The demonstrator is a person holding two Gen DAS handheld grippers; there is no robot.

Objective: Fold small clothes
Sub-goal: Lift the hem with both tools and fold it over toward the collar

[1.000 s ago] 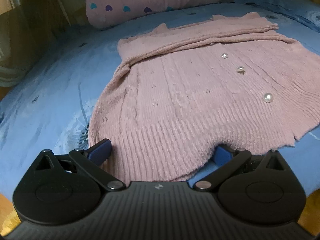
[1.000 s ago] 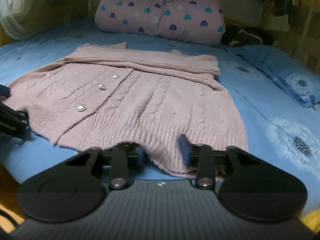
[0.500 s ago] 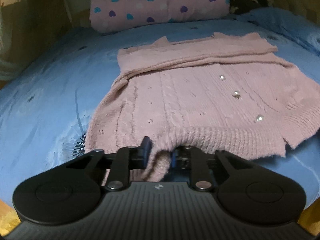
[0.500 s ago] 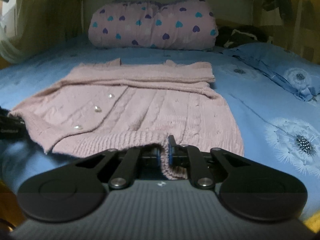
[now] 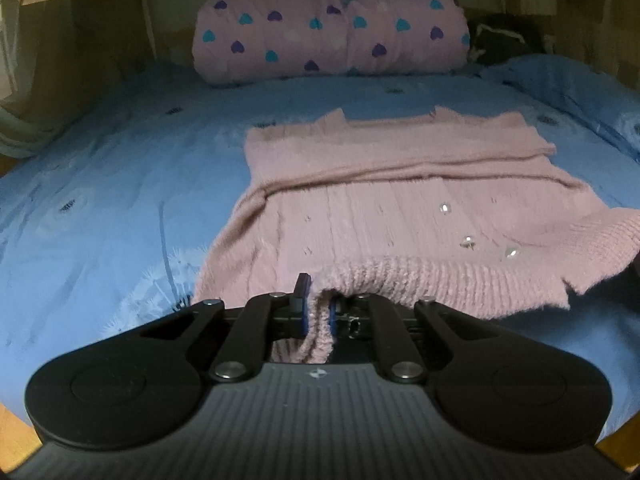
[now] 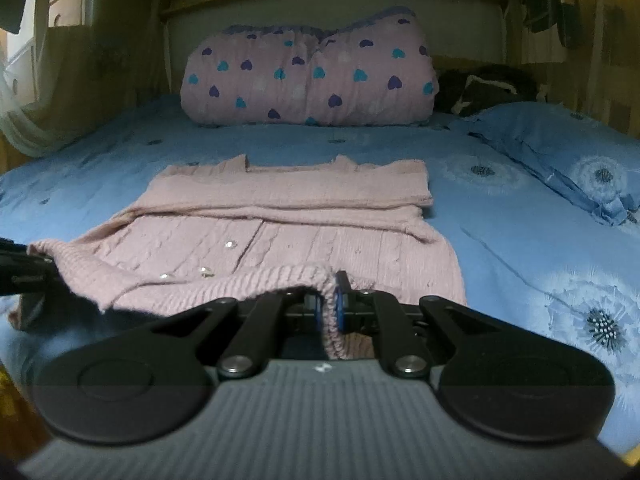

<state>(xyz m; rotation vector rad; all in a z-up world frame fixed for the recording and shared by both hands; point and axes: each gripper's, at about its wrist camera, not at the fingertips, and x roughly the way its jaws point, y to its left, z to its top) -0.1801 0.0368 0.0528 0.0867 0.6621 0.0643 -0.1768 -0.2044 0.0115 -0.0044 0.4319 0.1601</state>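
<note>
A pink knitted cardigan [image 5: 384, 216] with pearl buttons lies on the blue bedsheet [image 5: 120, 200], its sleeves folded across the top. My left gripper [image 5: 318, 312] is shut on the ribbed hem near the garment's left side, and the hem is raised off the bed. In the right wrist view the same cardigan [image 6: 304, 232] spreads ahead. My right gripper [image 6: 329, 308] is shut on the hem near its right side, also lifted. The left gripper's dark body [image 6: 24, 276] shows at the left edge there, under the raised hem corner.
A rolled pink quilt with coloured hearts [image 6: 308, 76] lies along the headboard. A blue flowered pillow [image 6: 568, 152] sits at the right, with a dark bundle [image 6: 484, 88] behind it. Bare sheet [image 6: 520, 248] stretches on both sides of the cardigan. Wooden bed frame surrounds it.
Both grippers closed on the cardigan's bottom hem and rose, lifting the hem off the sheet. The view of each tilted up toward the headboard.
</note>
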